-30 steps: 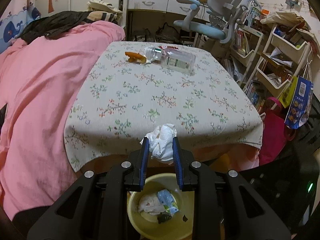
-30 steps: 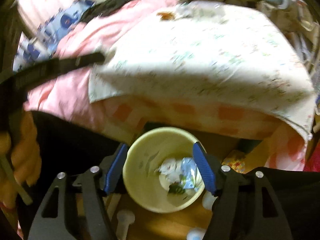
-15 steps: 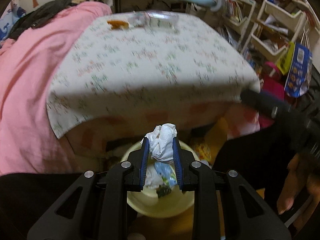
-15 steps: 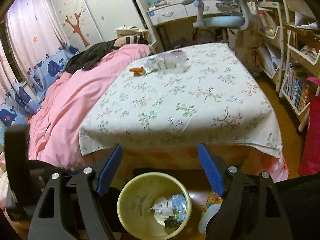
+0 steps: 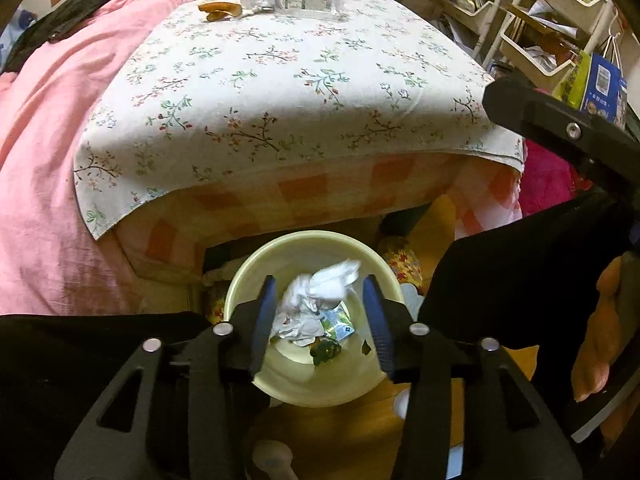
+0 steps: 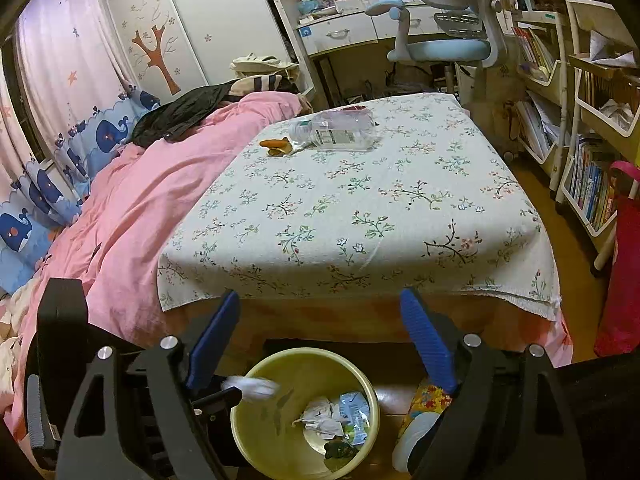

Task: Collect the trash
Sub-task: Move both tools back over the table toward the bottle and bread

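The left gripper (image 5: 320,316) fingers are opening above the yellow bin (image 5: 240,280); the white tissue (image 5: 334,280) drops free between them and could snag the rim. The right gripper (image 6: 320,344) gapes empty. Beyond, bottle (image 6: 336,130) and peel (image 6: 276,146) wait on the desk (image 6: 360,208).

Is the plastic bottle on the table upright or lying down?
Lying down. The clear plastic bottle rests on its side on the floral tablecloth, cap toward the orange peel.

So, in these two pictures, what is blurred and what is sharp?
Left wrist view: the white tissue dropping between the opening jaws is smeared, the tablecloth sharp. Right wrist view: the same tissue streaks over the yellow bin; edges bend from fisheye.
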